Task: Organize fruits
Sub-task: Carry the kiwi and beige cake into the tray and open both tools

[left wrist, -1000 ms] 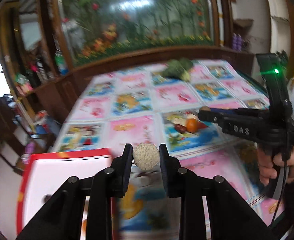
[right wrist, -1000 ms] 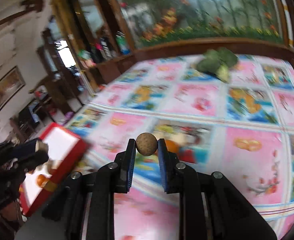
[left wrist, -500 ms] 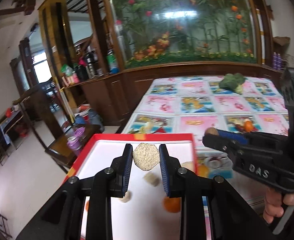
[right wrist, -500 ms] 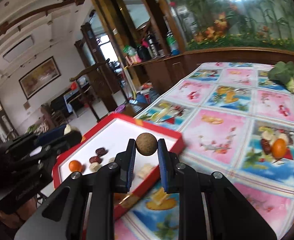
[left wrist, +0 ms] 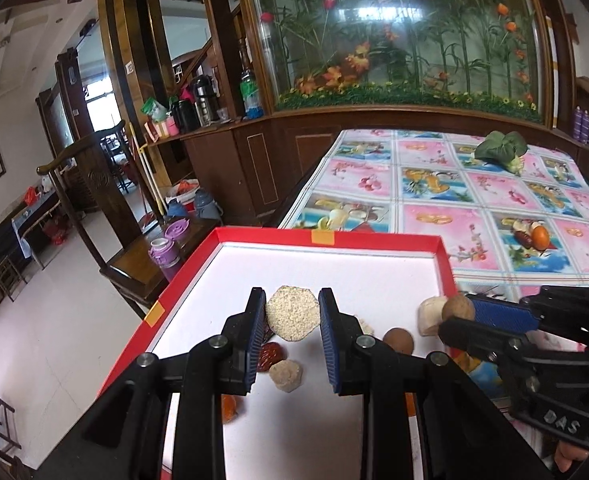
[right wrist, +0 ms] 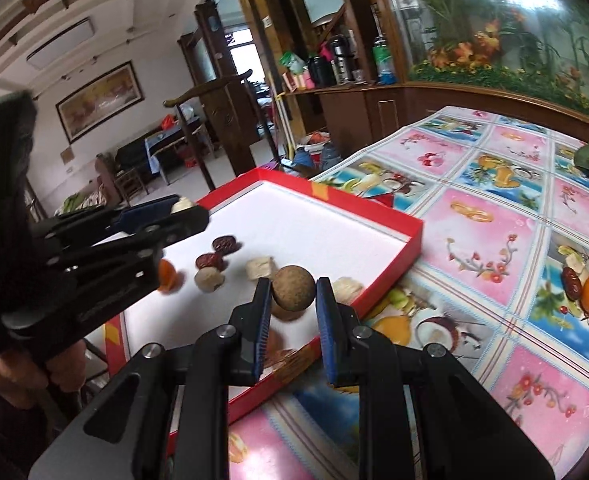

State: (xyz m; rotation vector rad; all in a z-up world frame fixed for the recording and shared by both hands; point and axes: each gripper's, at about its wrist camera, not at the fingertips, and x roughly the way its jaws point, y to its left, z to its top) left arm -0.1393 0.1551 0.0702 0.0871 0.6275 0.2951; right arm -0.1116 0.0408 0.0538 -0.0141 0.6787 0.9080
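My left gripper [left wrist: 291, 314] is shut on a pale, grainy flat round piece [left wrist: 291, 313] above the red tray [left wrist: 326, 236] with its white floor. My right gripper [right wrist: 293, 294] is shut on a brown round fruit [right wrist: 293, 288] over the tray's [right wrist: 394, 216] near right side. It shows in the left wrist view as the right gripper [left wrist: 460, 312] at the tray's right edge. Inside the tray lie red dates [right wrist: 218, 254], an orange fruit [right wrist: 166, 274], pale chunks [right wrist: 260, 267] and another brown ball [left wrist: 398, 340].
The tray sits at the left end of a table with a pink and blue fruit-print cloth [right wrist: 494, 248]. An orange fruit and a date [right wrist: 586, 286] lie on the cloth to the right. A green leafy vegetable [left wrist: 500, 148] sits at the far end. A hand [right wrist: 22, 372] holds the left tool.
Both grippers swung left from over the cloth to above the red tray and came lower over it, each still holding its piece.
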